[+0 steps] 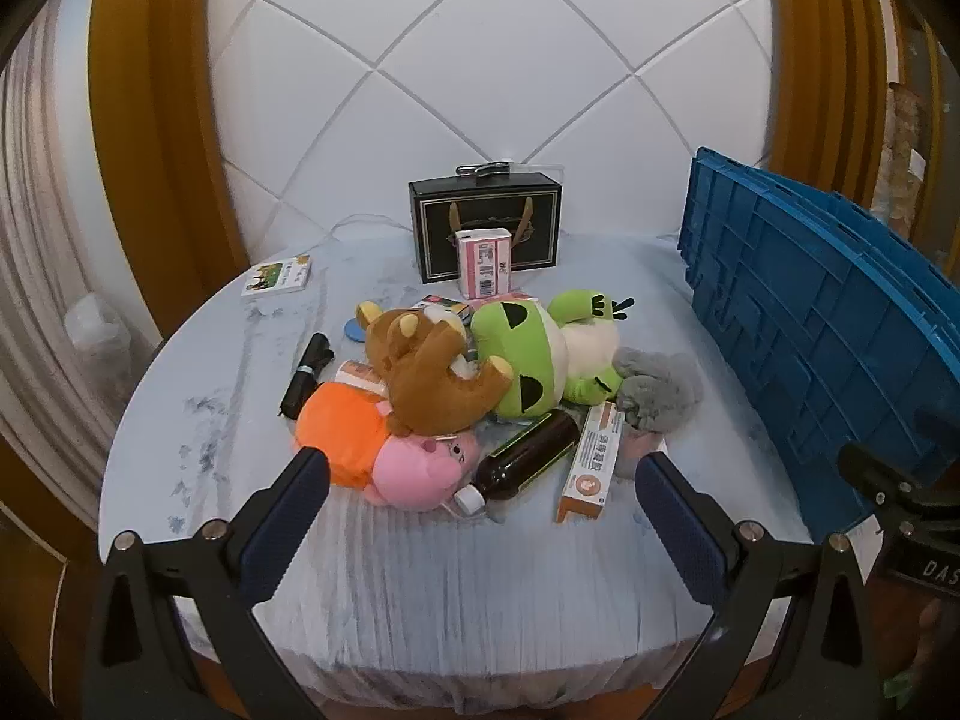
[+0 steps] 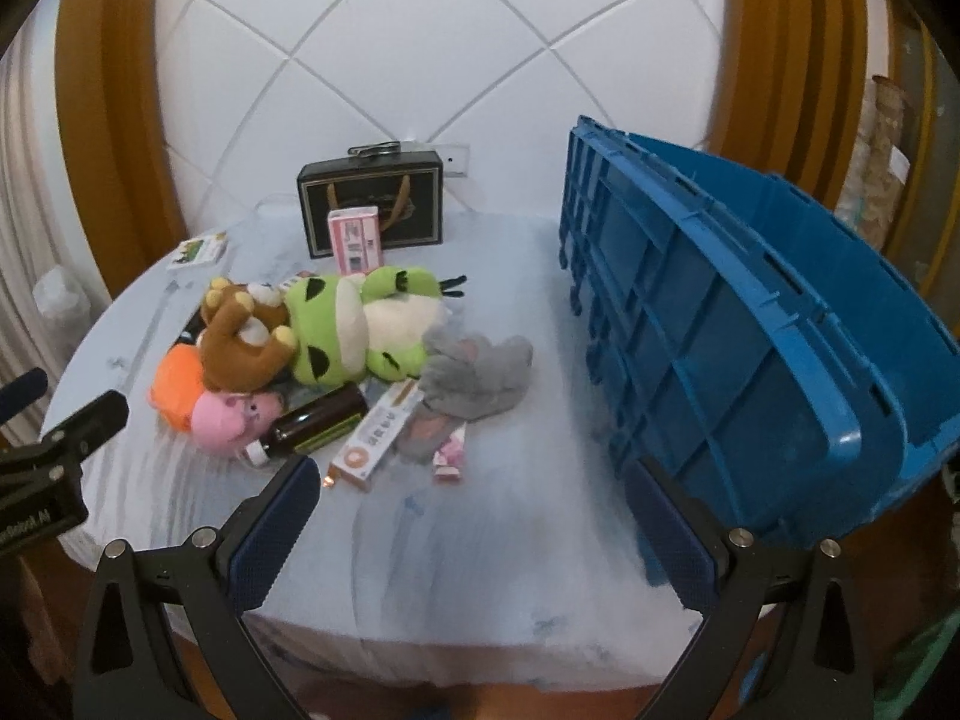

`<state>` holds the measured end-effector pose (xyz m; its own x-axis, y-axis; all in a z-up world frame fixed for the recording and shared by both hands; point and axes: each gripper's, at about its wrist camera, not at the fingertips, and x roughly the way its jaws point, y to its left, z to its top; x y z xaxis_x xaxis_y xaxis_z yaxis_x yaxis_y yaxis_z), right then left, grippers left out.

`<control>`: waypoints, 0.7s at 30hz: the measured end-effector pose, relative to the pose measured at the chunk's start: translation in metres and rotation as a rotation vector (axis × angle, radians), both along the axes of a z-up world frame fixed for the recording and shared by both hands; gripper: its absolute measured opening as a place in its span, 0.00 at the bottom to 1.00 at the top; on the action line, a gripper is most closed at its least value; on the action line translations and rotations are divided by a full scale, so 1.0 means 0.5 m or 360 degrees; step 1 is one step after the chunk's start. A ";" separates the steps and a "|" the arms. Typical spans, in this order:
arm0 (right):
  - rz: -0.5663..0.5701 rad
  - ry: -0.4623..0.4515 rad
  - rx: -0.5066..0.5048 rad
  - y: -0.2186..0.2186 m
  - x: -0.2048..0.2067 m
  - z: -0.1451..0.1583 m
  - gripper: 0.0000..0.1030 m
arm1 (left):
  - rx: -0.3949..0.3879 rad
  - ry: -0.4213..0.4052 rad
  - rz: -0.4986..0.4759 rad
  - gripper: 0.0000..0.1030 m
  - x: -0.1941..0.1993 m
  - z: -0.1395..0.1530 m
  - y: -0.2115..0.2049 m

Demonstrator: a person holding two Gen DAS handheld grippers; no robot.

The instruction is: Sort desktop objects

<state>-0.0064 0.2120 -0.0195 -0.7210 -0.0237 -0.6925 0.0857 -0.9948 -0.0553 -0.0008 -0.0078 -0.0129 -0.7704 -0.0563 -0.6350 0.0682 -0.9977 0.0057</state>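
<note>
Plush toys lie heaped mid-tabletop, over a brown bottle and orange carton. We judge the plush light and soft, easiest pinched at a limb; the bottle looks hard, slick and likely to roll. Left gripper and right gripper both gape empty. Blue crate occupies the right edge.

We see a green frog toy, a brown bear toy, a pink pig toy in orange, a grey toy, a blue crate, and a pale blue streaky tabletop.
</note>
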 end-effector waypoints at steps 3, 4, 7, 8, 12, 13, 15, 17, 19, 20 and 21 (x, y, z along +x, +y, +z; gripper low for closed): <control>-0.0010 -0.0008 0.0014 0.003 -0.007 -0.006 1.00 | 0.0024 -0.0005 0.0005 1.00 -0.008 -0.010 -0.010; -0.0004 -0.0024 0.0023 0.002 -0.012 -0.008 1.00 | 0.0034 -0.0009 0.0005 1.00 -0.011 -0.013 -0.014; 0.0014 -0.0025 0.0035 0.001 -0.021 -0.015 1.00 | 0.0020 -0.0049 0.0032 1.00 -0.027 -0.033 -0.027; 0.0011 -0.0026 0.0032 0.003 -0.023 -0.019 1.00 | 0.0020 -0.0062 0.0034 1.00 -0.032 -0.042 -0.032; -0.0019 -0.0109 -0.0009 0.016 -0.049 -0.062 1.00 | 0.0016 -0.0155 0.0060 1.00 -0.060 -0.097 -0.054; -0.0024 -0.0131 -0.0016 0.016 -0.058 -0.074 1.00 | 0.0016 -0.0177 0.0057 1.00 -0.067 -0.109 -0.056; -0.0027 -0.0188 -0.0042 0.015 -0.076 -0.101 1.00 | 0.0012 -0.0238 0.0034 1.00 -0.088 -0.144 -0.058; -0.0026 -0.0250 -0.0066 0.009 -0.097 -0.129 1.00 | 0.0001 -0.0289 0.0015 1.00 -0.113 -0.173 -0.055; -0.0029 -0.0299 -0.0085 0.002 -0.119 -0.158 1.00 | 0.0000 -0.0337 -0.0025 1.00 -0.143 -0.206 -0.048; -0.0042 -0.0323 -0.0090 0.000 -0.131 -0.172 1.00 | 0.0004 -0.0351 -0.0049 0.99 -0.156 -0.219 -0.044; -0.0058 -0.0343 -0.0093 -0.001 -0.143 -0.185 1.00 | 0.0004 -0.0364 -0.0079 0.99 -0.173 -0.232 -0.039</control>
